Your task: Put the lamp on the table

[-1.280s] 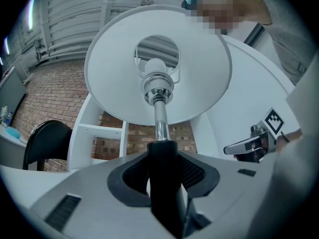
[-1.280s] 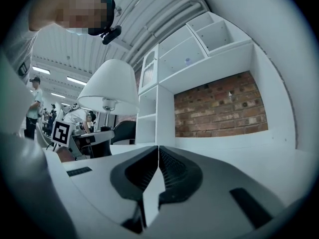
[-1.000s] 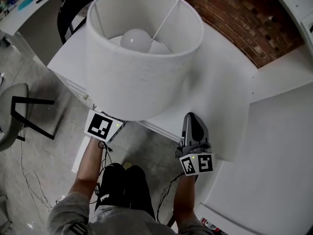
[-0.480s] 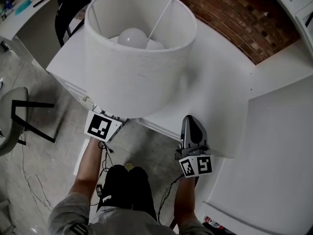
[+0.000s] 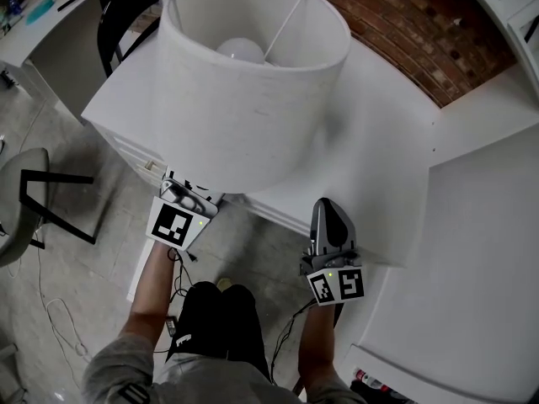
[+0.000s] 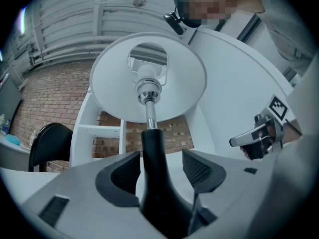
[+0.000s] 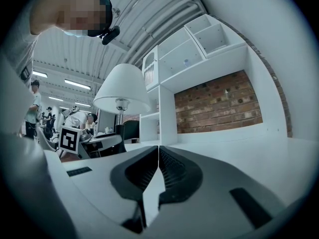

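Lamp (image 5: 253, 82) looks delivered to me: it stands upright on the white table (image 5: 379, 158), close to the near left edge, with its big drum shade overhanging that edge in the head view. What I judge is left is only to back my left gripper (image 6: 160, 156) away without knocking it. Its jaws have just been opening and now stand spread, and the lamp's black stem (image 6: 151, 138) rises between them with a gap on either side, so the pads press nothing. My right gripper (image 5: 330, 210) sits at the table's near edge, well to the right of the lamp, jaws pressed together on nothing.

Around it, the grey floor (image 5: 76, 251) runs under me and a brick wall (image 5: 404, 32) backs the table. White shelving (image 7: 164, 83) stands against that wall. The tabletop is smooth and bare apart from the lamp. A black chair (image 5: 118, 15) stands off its far left corner.
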`<state>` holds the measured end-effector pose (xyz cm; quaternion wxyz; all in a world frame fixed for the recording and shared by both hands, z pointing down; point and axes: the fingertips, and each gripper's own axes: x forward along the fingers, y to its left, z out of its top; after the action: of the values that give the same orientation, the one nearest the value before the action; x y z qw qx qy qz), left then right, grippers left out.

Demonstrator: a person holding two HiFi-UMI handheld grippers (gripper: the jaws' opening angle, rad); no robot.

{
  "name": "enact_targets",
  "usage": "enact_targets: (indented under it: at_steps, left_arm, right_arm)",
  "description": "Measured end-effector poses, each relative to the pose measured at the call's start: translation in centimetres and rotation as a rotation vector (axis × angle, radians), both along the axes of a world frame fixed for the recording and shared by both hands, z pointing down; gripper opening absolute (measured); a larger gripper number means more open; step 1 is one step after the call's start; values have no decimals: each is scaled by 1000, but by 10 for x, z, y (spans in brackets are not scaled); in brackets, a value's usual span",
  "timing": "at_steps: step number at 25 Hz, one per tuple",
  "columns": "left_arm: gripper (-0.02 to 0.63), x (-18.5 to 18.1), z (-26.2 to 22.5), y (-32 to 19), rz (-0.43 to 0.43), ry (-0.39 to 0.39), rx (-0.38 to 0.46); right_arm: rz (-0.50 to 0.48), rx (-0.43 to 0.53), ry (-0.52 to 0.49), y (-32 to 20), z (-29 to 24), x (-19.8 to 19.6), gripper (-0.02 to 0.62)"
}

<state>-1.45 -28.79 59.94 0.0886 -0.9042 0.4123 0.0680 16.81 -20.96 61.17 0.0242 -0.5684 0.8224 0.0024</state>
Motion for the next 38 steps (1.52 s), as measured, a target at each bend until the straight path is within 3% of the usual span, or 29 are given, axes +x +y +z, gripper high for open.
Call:
enact_targets:
  at_steps: [20,38]
  left_arm:
    - [255,-32,25,66,-46,-15,-145]
    - [233,-47,-84,121,-49,-20,-243]
  right_arm:
    - [-4,-47,-23,48,-21,-12,25]
    - [-12,-101,-71,79,-114,-29,25]
